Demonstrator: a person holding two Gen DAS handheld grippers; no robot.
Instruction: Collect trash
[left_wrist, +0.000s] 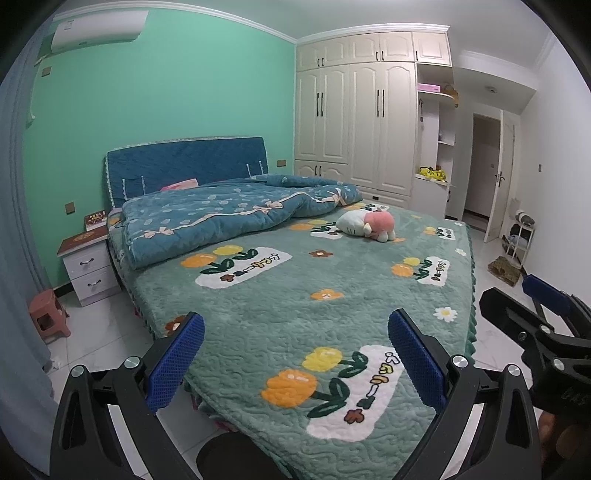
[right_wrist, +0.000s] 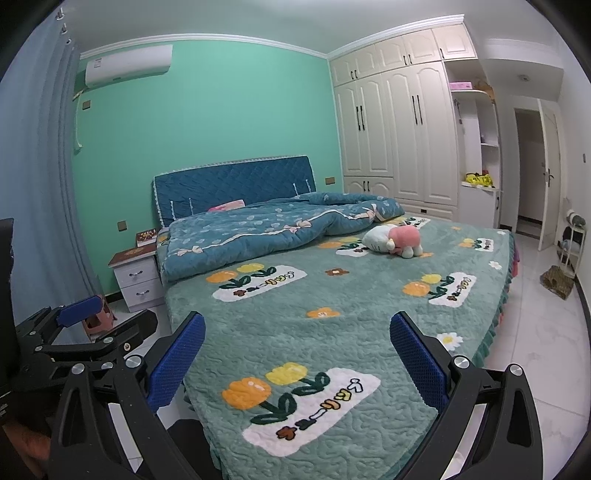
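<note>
I see no clear piece of trash on the bed (left_wrist: 280, 310) or the floor. My left gripper (left_wrist: 295, 317) hangs open over the bed's foot corner, with nothing between its blue pads (left_wrist: 177, 362). My right gripper (right_wrist: 297, 317) is open too, above the same green flowered cover (right_wrist: 332, 332), and holds nothing. Each gripper shows in the other's view: the right gripper (left_wrist: 509, 290) at the right edge, the left gripper (right_wrist: 118, 314) at the left edge. A small white scrap (left_wrist: 55, 363) lies on the tiles by the curtain; I cannot tell what it is.
A plush toy (left_wrist: 369, 223) and a rumpled blue quilt (left_wrist: 229, 218) lie on the bed. A nightstand (left_wrist: 88, 266) and a red stool (left_wrist: 48, 317) stand at its left. On the right are a wardrobe (left_wrist: 354, 110), an open door (left_wrist: 498, 173), a small rack (left_wrist: 519, 236) and a brown bundle (left_wrist: 504, 271).
</note>
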